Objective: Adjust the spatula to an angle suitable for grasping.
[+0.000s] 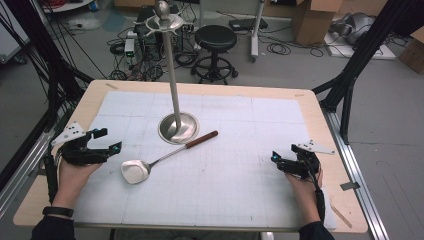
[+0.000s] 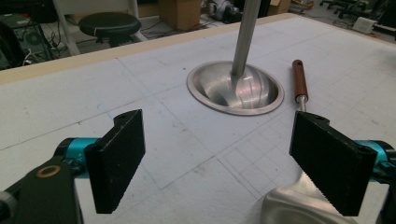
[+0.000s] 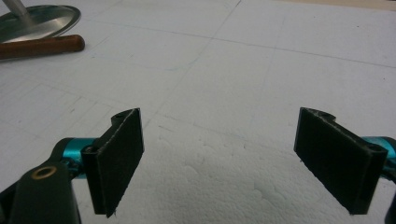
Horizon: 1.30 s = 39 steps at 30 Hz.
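A metal spatula [image 1: 136,170] with a brown wooden handle [image 1: 202,139] lies flat on the white mat, blade toward the left. Behind it stands a steel utensil stand: a round base [image 1: 178,127], a tall pole [image 1: 172,75] and a hooked top ring [image 1: 164,22]. My left gripper [image 1: 110,140] rests at the mat's left, open, just left of the spatula blade [image 2: 299,207]; the base [image 2: 236,88] and handle [image 2: 299,80] lie ahead of it. My right gripper [image 1: 274,158] rests at the right, open, nothing between its fingers [image 3: 119,158]; the handle [image 3: 42,46] is far off.
The white gridded mat [image 1: 240,170] covers a wooden table [image 1: 320,110]. Beyond the far edge are a black stool [image 1: 215,40], cables and cardboard boxes [image 1: 315,17]. Black frame legs [image 1: 350,75] stand at the right; a metal rail runs along each side.
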{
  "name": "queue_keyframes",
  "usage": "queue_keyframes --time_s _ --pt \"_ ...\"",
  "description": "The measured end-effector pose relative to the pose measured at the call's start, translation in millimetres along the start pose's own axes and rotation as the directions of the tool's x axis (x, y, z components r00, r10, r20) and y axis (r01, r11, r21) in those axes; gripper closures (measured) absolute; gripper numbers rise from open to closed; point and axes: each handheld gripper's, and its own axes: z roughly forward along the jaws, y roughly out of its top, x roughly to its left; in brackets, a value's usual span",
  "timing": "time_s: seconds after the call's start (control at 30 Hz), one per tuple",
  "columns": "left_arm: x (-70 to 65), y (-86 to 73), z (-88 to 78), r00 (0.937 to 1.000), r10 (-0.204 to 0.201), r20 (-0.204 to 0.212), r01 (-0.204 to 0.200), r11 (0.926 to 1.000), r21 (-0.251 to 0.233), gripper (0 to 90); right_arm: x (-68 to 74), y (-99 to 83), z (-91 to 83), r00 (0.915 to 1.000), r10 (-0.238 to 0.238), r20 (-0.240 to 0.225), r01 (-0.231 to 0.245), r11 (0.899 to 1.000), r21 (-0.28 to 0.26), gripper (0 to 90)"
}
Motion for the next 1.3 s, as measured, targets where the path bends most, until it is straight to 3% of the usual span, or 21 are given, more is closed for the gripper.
queue_keyframes --time_s 0.47,1.3 --pt "-2.3 5.3 3.3 0.9994 0.02 0.03 -0.02 0.9998 -0.008 18.8 2.3 0.3 -1.4 1.0 -0.003 0.009 0.003 1.0 0.0 15.2" --pt "-3.3 9.3 1.7 0.9991 0.031 0.027 -0.031 0.9994 -0.017 18.8 3.7 2.2 -5.0 0.9999 -0.014 0.006 0.014 0.999 -0.031 15.1"
